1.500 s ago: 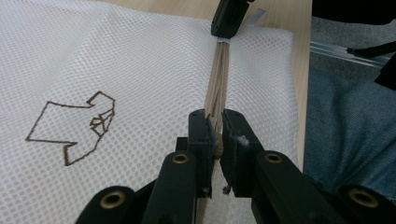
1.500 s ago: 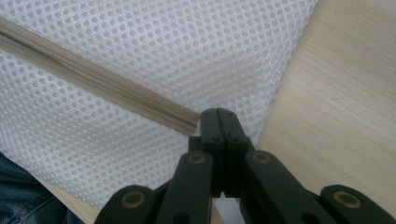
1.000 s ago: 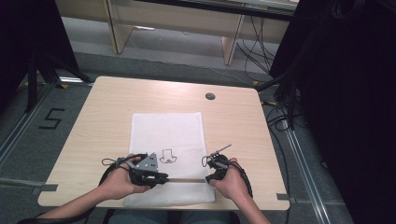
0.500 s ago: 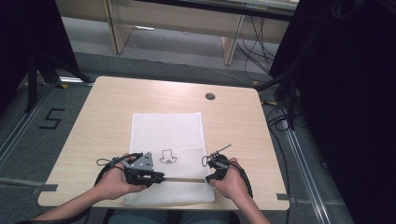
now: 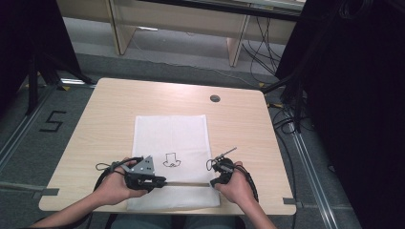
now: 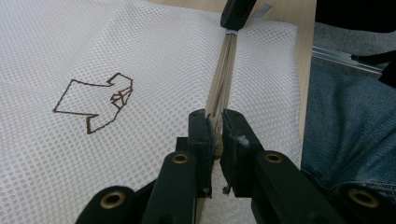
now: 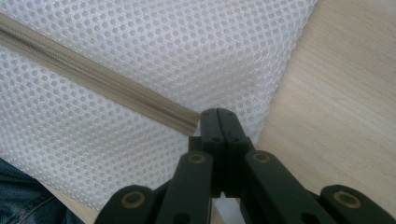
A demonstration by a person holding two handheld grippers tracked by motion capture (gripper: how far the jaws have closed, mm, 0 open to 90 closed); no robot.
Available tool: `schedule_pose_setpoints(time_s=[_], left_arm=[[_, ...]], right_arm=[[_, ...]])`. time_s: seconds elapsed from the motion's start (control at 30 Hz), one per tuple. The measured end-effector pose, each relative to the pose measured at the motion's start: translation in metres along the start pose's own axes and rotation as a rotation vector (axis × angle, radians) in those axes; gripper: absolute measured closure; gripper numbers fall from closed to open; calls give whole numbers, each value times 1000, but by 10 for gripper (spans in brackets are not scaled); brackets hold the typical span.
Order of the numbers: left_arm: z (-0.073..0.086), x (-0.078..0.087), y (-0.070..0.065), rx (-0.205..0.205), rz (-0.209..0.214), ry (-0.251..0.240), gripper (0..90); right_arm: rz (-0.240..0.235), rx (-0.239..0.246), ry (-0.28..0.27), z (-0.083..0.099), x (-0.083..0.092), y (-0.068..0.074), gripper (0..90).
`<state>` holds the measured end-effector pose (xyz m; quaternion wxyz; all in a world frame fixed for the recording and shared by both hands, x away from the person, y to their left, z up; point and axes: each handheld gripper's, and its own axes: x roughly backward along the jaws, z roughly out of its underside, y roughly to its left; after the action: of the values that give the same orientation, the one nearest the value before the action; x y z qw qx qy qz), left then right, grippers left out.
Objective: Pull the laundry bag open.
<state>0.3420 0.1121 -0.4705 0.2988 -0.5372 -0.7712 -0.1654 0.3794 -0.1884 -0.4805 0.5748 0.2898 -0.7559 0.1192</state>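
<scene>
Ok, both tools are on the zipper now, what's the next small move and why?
Probably draw the left tool along the zipper, away from the right tool. The left one is pinched on what looks like the slider at its end, the right one is shut on the bag at the other end, so the track is already held taut for opening.
</scene>
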Motion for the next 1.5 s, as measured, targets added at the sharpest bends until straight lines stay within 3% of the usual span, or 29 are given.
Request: schedule_pose_setpoints(time_s=[0.63,0.77,0.83,0.87,1.5], left_arm=[[3,3,2,-1,2,3,819],[6,5,1,18,1,-2,819],[5,5,2,-3,-7,7,819],[6,5,1,13,1,2,819],[9,9,4,8,-3,10,819]], right_arm=[[-5,-8,-4,0,0,0,900],[-4,-5,-15,1,-1,0,900],[-2,0,-4,0,0,0,900],[-3,-4,-14,1,-1,0,900],[-5,-9,-5,0,0,0,900]])
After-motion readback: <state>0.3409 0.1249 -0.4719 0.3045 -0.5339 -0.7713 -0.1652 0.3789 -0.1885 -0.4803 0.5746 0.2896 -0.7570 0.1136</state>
